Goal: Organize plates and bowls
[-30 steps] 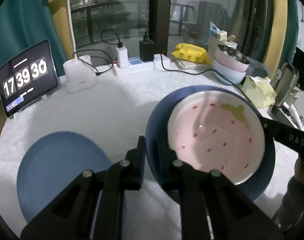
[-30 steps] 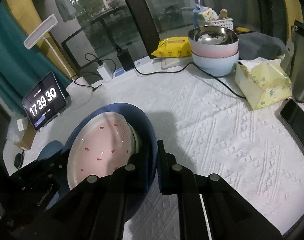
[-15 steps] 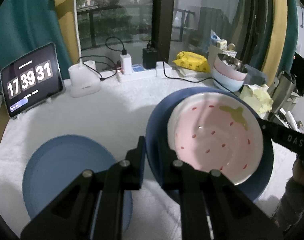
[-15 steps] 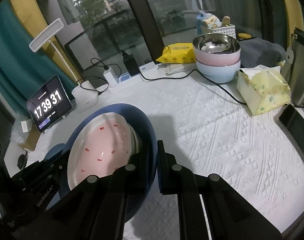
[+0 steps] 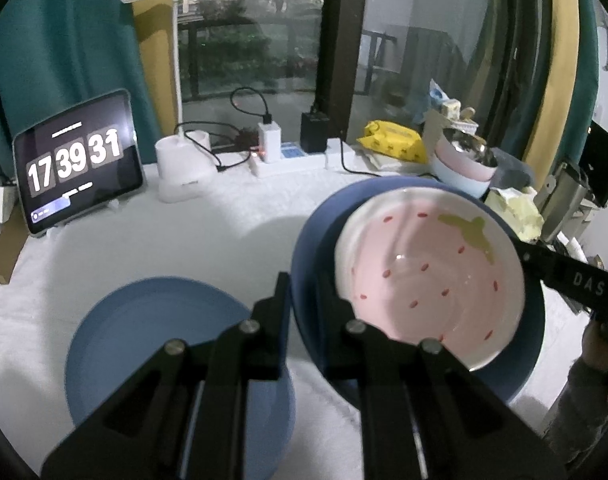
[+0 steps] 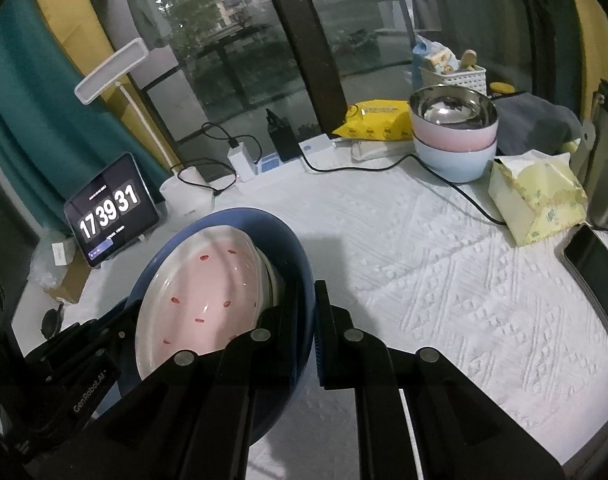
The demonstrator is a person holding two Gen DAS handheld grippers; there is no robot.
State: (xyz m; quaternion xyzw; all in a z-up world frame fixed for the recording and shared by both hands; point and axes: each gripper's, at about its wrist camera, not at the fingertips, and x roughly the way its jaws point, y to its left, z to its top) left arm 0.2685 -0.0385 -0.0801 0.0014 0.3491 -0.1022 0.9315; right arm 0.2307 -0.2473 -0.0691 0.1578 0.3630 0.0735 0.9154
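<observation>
Fingers of left gripper and right gripper clamped on opposite rims of dark blue plate carrying pink strawberry bowl, off counter; keep level, equal height, over lighter blue plate near front-left edge.

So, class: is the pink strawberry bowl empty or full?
Empty. The pink strawberry bowl shows its bare glazed inside, red seed marks uncovered, as it sits in the dark blue plate.

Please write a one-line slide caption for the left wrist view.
Left tool and right tool grip opposite rims of a dark blue plate carrying a strawberry-pattern dish, beside a lighter blue plate.
</observation>
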